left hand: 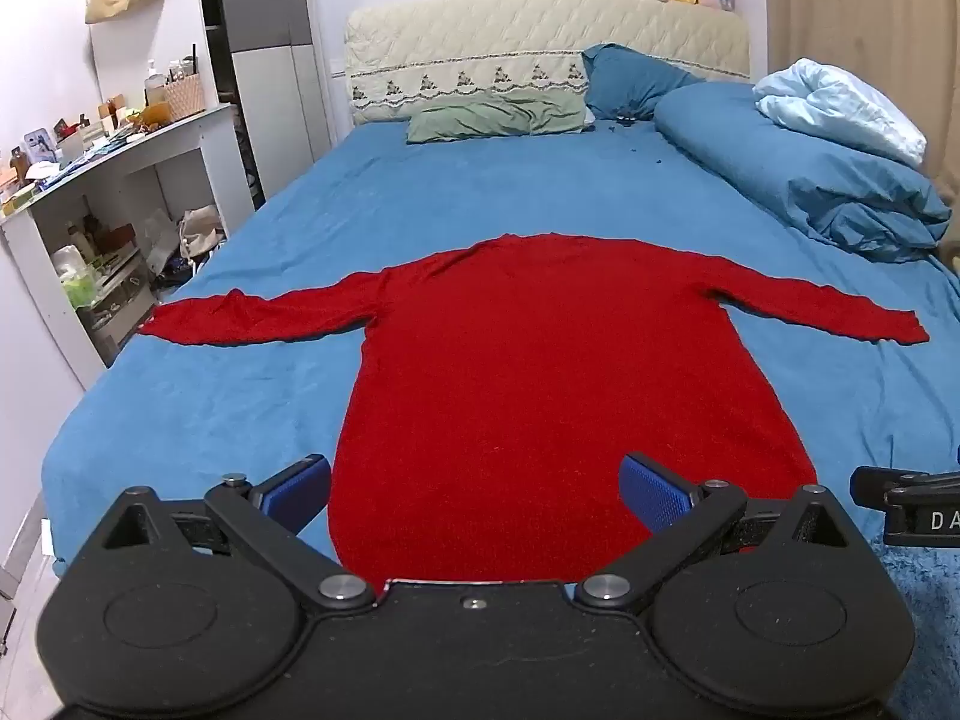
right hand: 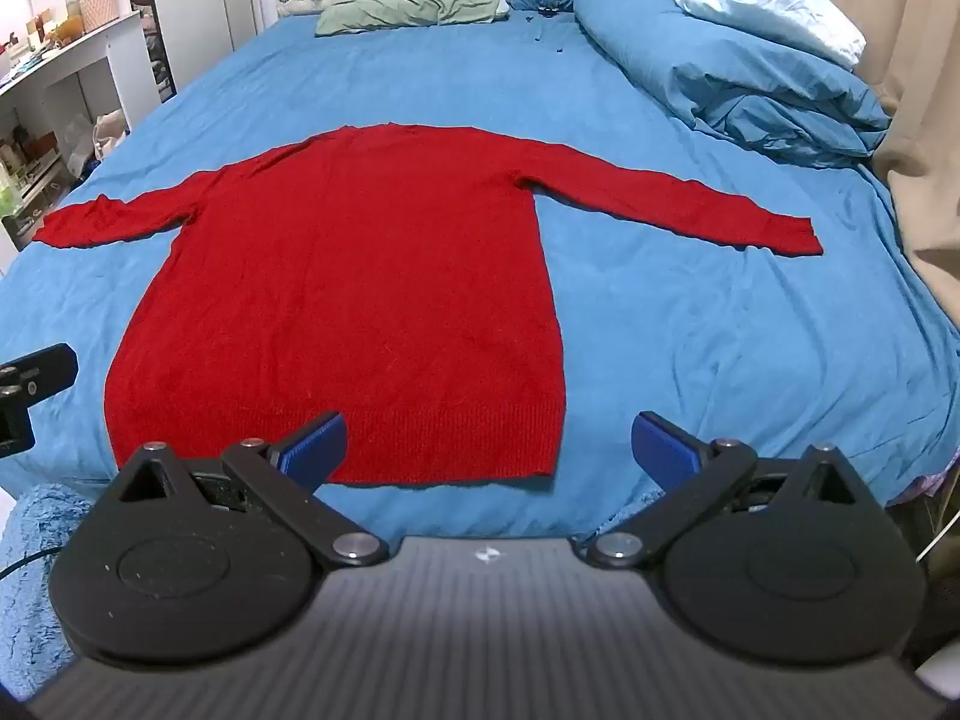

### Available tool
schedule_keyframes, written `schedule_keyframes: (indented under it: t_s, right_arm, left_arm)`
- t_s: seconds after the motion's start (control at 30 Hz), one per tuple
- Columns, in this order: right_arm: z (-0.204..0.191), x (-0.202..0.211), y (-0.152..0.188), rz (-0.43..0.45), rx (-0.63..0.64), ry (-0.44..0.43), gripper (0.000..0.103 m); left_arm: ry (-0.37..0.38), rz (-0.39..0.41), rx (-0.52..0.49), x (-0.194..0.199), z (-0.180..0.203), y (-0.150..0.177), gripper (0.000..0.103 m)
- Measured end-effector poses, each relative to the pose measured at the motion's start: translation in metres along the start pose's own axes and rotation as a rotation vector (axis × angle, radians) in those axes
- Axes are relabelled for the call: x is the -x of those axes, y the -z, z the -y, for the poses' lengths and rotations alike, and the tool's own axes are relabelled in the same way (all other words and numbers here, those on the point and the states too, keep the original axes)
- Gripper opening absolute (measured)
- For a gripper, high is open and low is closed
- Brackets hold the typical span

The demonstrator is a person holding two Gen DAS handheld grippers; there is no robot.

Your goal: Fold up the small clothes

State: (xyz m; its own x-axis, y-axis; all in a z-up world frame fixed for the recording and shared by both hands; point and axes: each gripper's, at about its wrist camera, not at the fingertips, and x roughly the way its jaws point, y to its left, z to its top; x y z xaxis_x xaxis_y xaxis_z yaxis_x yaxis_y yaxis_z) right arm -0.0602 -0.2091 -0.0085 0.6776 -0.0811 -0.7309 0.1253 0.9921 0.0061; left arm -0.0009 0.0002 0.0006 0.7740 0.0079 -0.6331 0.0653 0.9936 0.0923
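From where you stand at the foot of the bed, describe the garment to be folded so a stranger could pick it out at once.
Start at the large bed covered in a blue sheet. Spread flat across its near half lies the red long-sleeved sweater, both sleeves stretched out sideways and its ribbed hem nearest you. It is the only red item there; the pillows and duvet by the headboard are green or blue.

Red sweater (right hand: 360, 276): fuzzy knit, ribbed hem. Bed sheet (right hand: 690, 312): matt blue cloth. Right gripper (right hand: 486, 450): matt black plastic, ribbed blue pads.
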Motion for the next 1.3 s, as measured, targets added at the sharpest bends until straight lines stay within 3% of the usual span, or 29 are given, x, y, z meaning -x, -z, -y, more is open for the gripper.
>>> schedule_keyframes:
  t_s: [1.3]
  right_arm:
    - [-0.0041, 0.0014, 0.0023, -0.003, 0.004, 0.005, 0.103]
  left_arm:
    - [0.021, 0.009, 0.023, 0.0031, -0.0049, 0.0018, 0.103]
